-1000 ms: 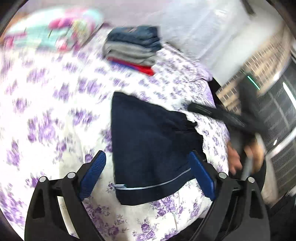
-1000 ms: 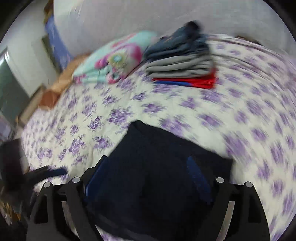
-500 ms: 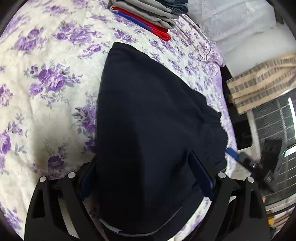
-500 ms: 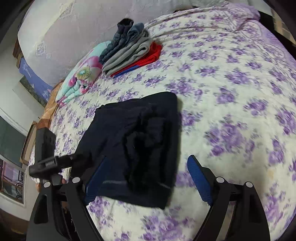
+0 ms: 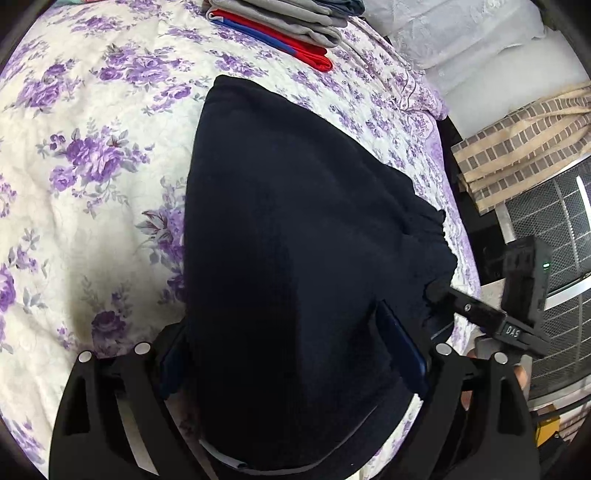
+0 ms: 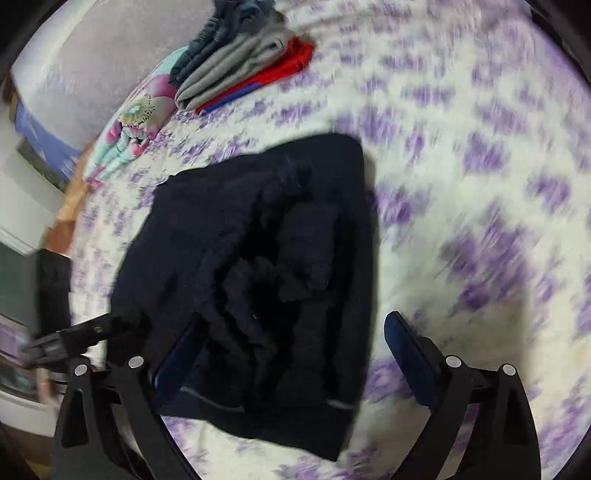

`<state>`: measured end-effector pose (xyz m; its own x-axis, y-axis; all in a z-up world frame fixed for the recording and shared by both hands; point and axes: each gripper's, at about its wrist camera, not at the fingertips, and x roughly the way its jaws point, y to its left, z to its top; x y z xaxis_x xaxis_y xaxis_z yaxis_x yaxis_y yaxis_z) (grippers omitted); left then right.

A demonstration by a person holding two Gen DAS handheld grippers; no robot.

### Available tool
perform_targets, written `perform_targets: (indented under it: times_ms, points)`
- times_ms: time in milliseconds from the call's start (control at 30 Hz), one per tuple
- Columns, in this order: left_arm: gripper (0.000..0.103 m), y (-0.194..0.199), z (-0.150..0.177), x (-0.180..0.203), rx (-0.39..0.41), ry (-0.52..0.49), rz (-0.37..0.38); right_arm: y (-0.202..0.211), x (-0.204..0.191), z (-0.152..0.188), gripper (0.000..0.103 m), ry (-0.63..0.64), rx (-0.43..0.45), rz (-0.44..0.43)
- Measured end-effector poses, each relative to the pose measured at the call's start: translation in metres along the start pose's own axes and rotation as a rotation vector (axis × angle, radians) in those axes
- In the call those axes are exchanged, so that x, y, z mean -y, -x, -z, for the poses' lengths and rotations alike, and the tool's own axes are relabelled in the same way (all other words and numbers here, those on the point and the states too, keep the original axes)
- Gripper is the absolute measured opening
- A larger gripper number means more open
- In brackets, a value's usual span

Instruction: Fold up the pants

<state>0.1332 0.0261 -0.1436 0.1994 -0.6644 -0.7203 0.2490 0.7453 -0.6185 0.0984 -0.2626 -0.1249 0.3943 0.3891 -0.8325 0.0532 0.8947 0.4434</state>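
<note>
Grippers and garment, 2 wrist views. Your left gripper (image 5: pixel 295 354) has its jaws spread wide with the folded navy pants (image 5: pixel 295 240) lying between them, no pinch made. Your right gripper (image 6: pixel 291 350) is likewise agape, its 9 o'clock finger over the bundle's edge, its 3 o'clock finger over bare floral bedspread (image 6: pixel 480 184). The pants lie mid-bed; the finished clothes stack (image 5: pixel 280 22) sits toward 12 o'clock. Close squarely on all layers at the near hem before lifting; a partial bite would probably spill the fold.
</note>
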Motion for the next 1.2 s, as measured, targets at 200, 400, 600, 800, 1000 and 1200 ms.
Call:
perform_targets:
  times_ms: [200, 400, 600, 800, 1000, 1200]
  points:
    - [0.069, 0.005, 0.001, 0.002, 0.025, 0.012, -0.002, -0.007, -0.003, 0.007, 0.052, 0.013, 0.023, -0.143]
    - [0.039, 0.03, 0.003, 0.03, 0.087, -0.067, -0.091, 0.03, -0.058, 0.02, 0.045, 0.239, 0.168, -0.023]
    - [0.035, 0.076, -0.063, 0.073, 0.168, -0.136, -0.118, 0.067, -0.112, -0.063, 0.045, 0.372, 0.229, -0.048]
    - [0.035, 0.133, -0.253, 0.113, 0.289, -0.189, -0.229, 0.092, -0.179, -0.234, 0.045, 0.458, 0.38, -0.049]
    - [0.036, 0.114, -0.43, 0.085, 0.333, -0.118, -0.25, 0.042, -0.182, -0.399, 0.046, 0.362, 0.407, -0.052]
    - [0.048, 0.006, -0.475, -0.016, 0.149, 0.043, -0.261, -0.054, -0.111, -0.44, 0.066, 0.195, 0.304, -0.039]
